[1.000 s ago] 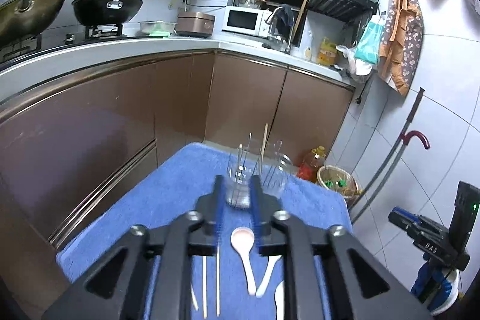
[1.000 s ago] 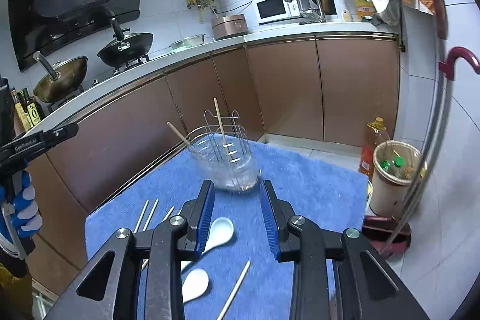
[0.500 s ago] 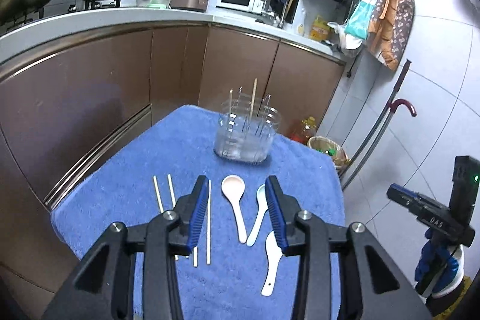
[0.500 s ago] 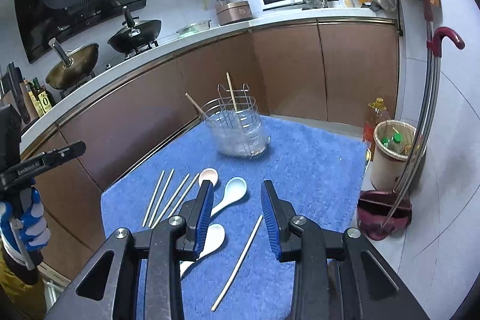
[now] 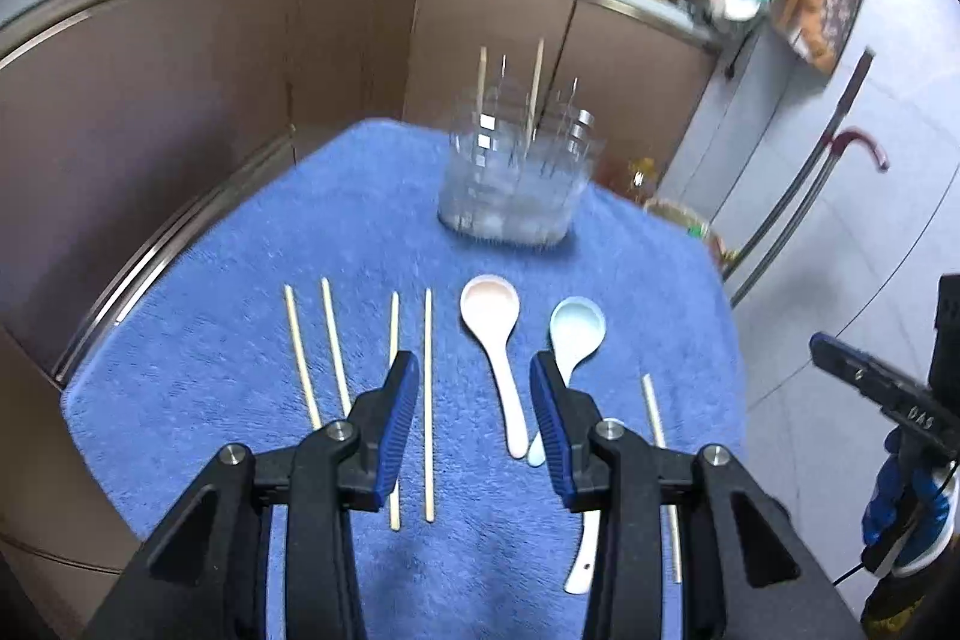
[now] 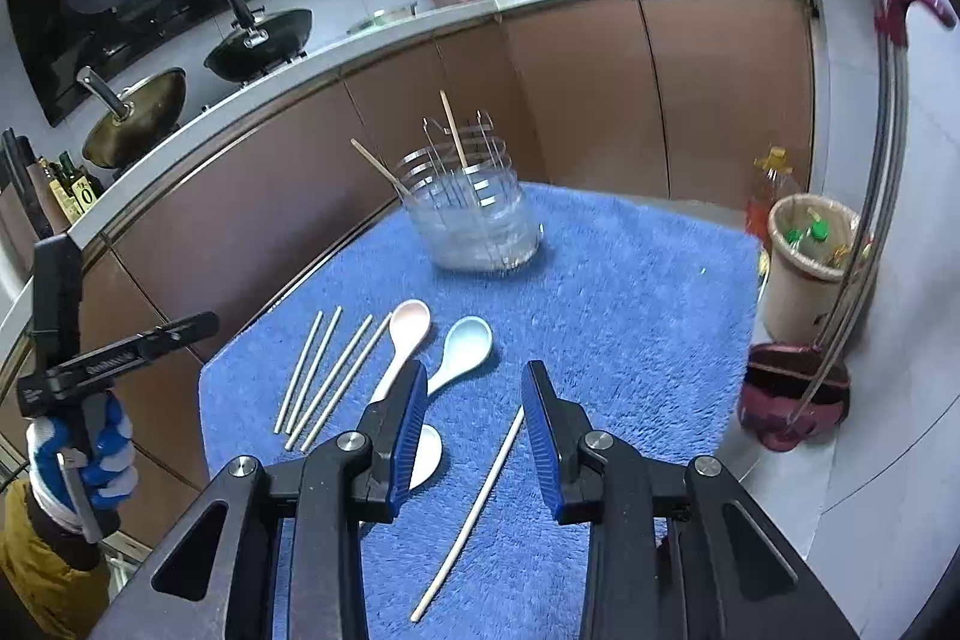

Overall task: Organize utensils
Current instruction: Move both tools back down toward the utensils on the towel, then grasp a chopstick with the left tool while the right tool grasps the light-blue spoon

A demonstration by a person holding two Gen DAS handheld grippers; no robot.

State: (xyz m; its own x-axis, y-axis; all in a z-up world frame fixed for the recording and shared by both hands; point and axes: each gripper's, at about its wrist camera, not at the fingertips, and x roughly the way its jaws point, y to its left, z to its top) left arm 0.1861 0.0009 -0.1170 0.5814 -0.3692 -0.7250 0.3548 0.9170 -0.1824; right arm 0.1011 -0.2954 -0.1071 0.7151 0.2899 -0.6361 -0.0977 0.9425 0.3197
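Observation:
A clear utensil holder (image 5: pixel 516 184) with a wire rack stands at the far end of the blue mat (image 5: pixel 240 340) and holds two chopsticks; it also shows in the right wrist view (image 6: pixel 477 220). Several chopsticks (image 5: pixel 333 340) lie on the mat's left, a pink spoon (image 5: pixel 495 334) and a pale blue spoon (image 5: pixel 573 334) in the middle, a white spoon (image 5: pixel 585 550) nearer, and one chopstick (image 6: pixel 474 508) apart on the right. My left gripper (image 5: pixel 474 379) is open and empty above the pink spoon's handle. My right gripper (image 6: pixel 474 388) is open and empty above the lone chopstick.
Brown kitchen cabinets (image 6: pixel 540 88) and a counter run behind the mat. A waste bin (image 6: pixel 810 262) and a red-handled umbrella (image 6: pixel 888 100) stand on the floor to the right. Pans (image 6: pixel 258 40) sit on the stove at the back left.
Both grippers have pulled back from the holder and tilted down toward the mat. The left gripper, nearly shut a second ago, has opened wide. More of the laid-out utensils now shows.

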